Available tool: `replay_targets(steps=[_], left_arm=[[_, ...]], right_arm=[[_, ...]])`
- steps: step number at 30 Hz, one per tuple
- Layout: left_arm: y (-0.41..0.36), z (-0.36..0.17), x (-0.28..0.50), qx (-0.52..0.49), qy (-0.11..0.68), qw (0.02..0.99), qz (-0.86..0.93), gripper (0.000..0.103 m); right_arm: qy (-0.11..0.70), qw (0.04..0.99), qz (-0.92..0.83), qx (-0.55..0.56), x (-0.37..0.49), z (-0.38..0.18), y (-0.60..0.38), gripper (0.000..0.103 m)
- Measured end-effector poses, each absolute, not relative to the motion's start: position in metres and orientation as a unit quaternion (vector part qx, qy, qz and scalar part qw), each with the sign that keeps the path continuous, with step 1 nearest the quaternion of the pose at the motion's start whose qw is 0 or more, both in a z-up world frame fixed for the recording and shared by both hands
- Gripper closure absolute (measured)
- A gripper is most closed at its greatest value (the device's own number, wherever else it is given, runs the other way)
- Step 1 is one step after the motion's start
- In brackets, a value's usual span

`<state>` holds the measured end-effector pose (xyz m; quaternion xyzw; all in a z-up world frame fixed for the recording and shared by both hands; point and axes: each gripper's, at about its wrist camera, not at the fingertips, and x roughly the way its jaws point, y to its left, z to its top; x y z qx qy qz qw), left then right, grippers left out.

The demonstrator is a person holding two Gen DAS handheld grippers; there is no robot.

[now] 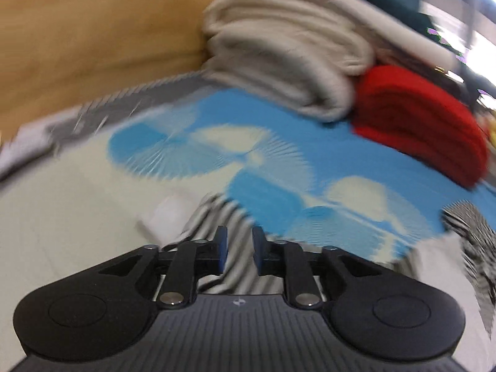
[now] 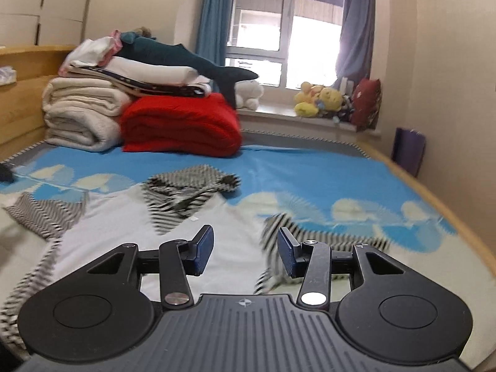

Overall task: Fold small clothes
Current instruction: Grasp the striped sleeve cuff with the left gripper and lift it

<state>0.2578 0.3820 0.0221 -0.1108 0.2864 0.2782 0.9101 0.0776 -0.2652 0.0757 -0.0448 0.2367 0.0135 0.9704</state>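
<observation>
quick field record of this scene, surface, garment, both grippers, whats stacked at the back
surface: bed with blue and cream patterned cover
garment: pale garment with striped sleeves, spread on the cover, not yet folded
left gripper: narrow gap between the pads, over a striped part of the garment; view blurred
right gripper: open, nothing between the pads, striped sleeve just ahead
back stack: red blanket beside cream blanket, more folded linens and a plush shark on top
windowsill: yellow plush toys
</observation>
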Motion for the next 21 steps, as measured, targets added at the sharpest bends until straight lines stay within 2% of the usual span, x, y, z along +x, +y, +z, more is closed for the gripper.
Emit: replay_targets(steps=[1, 2, 5, 7, 10, 12, 14, 15, 21], left_arm=[[0.400, 0.011, 0.262, -0.129, 0.290, 0.902, 0.292, 0.056], [0.415, 0.005, 0.259, -0.143, 0.291, 0.895, 0.308, 0.054], [0.461, -0.020, 0.248, -0.222, 0.288, 0.874, 0.322, 0.054], [0.481, -0.033, 0.242, -0.275, 0.289, 0.859, 0.321, 0.054], [0.496, -0.051, 0.239, -0.314, 0.296, 0.847, 0.310, 0.055], [0.490, -0.054, 0.237, -0.297, 0.296, 0.857, 0.301, 0.055], [0.483, -0.055, 0.236, -0.278, 0.303, 0.861, 0.300, 0.083], [0.481, -0.055, 0.232, -0.282, 0.303, 0.862, 0.292, 0.093], [0.427, -0.015, 0.248, -0.209, 0.278, 0.897, 0.275, 0.095]], right_arm=[[0.239, 0.970, 0.004, -0.048, 0.088, 0.075, -0.270, 0.055], [0.244, 0.969, -0.004, -0.045, 0.097, 0.073, -0.274, 0.055], [0.250, 0.967, -0.020, -0.044, 0.120, 0.071, -0.277, 0.048], [0.252, 0.966, -0.022, -0.052, 0.132, 0.069, -0.272, 0.036], [0.262, 0.962, 0.000, -0.071, 0.154, 0.065, -0.257, 0.033], [0.271, 0.959, 0.020, -0.083, 0.167, 0.066, -0.246, 0.033], [0.286, 0.954, 0.042, -0.083, 0.184, 0.063, -0.234, 0.033], [0.290, 0.952, 0.052, -0.084, 0.192, 0.063, -0.229, 0.033], [0.284, 0.951, 0.090, -0.078, 0.251, 0.057, -0.197, 0.034]])
